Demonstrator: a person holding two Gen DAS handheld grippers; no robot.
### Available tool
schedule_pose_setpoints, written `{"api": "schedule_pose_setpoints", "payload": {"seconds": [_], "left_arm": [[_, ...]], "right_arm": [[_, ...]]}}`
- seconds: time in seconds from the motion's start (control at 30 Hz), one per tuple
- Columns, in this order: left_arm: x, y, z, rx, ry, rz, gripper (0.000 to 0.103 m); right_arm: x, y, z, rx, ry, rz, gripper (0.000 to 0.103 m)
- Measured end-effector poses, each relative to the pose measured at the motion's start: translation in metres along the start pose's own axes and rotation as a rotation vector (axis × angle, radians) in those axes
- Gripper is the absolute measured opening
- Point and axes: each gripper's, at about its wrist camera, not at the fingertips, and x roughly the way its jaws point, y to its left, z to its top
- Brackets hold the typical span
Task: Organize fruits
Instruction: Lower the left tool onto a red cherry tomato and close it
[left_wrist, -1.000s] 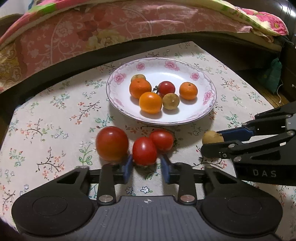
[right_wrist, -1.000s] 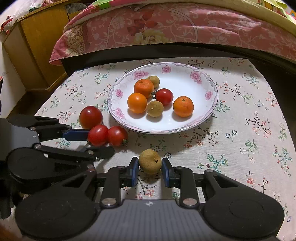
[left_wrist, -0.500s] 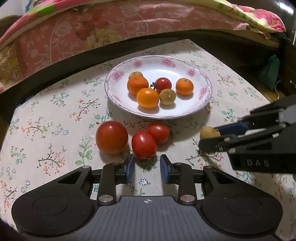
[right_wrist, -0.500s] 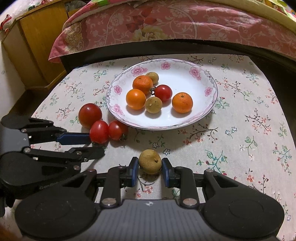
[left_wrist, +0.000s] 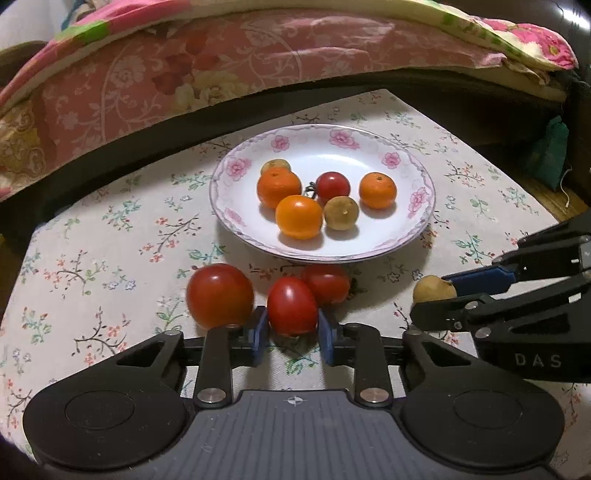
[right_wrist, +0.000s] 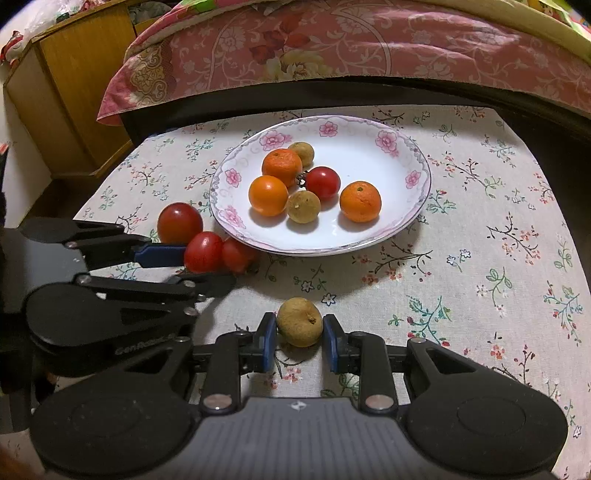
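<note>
- Between the blue pads of the left gripper (left_wrist: 291, 330) sits a small red tomato (left_wrist: 291, 305) on the table (left_wrist: 110, 236); the pads stand just beside its flanks, and whether they press on it cannot be told
- Just left of that gripper's left finger lies a larger tomato (left_wrist: 219, 295), close against the finger's outer side
- Behind the flanked tomato lies a third tomato (left_wrist: 327, 283), touching it and near the rim of the plate (left_wrist: 369, 147)
- Across the table, the right gripper (right_wrist: 300, 338) has a brownish-yellow round fruit (right_wrist: 299, 322) between its fingers; the pads sit narrowly to either side, contact unclear, and the fruit rests on the floral cloth
- On the plate lie three orange citrus fruits, one red tomato (right_wrist: 322, 182) and two more brownish fruits
- Both grippers are partly open, each about as wide as the fruit it brackets
- Beyond the table lies a bed with a pink floral cover (right_wrist: 332, 44)
</note>
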Motion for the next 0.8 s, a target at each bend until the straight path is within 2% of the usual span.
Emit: {"api": "schedule_pose_setpoints", "payload": {"seconds": [0.2, 0.5, 0.8], "left_arm": [[-0.014, 0.000, -0.008, 0.029, 0.016, -0.013, 0.036], [-0.036, -0.008, -0.030, 0.045, 0.103, -0.049, 0.036], [-0.038, -0.008, -0.032, 0.033, 0.088, -0.067, 0.041]], "right_arm": [[-0.003, 0.001, 0.000, -0.003, -0.004, 0.004, 0.027], [-0.006, 0.008, -0.005, -0.047, 0.012, 0.004, 0.027], [-0.002, 0.015, -0.005, -0.098, 0.024, -0.011, 0.027]]}}
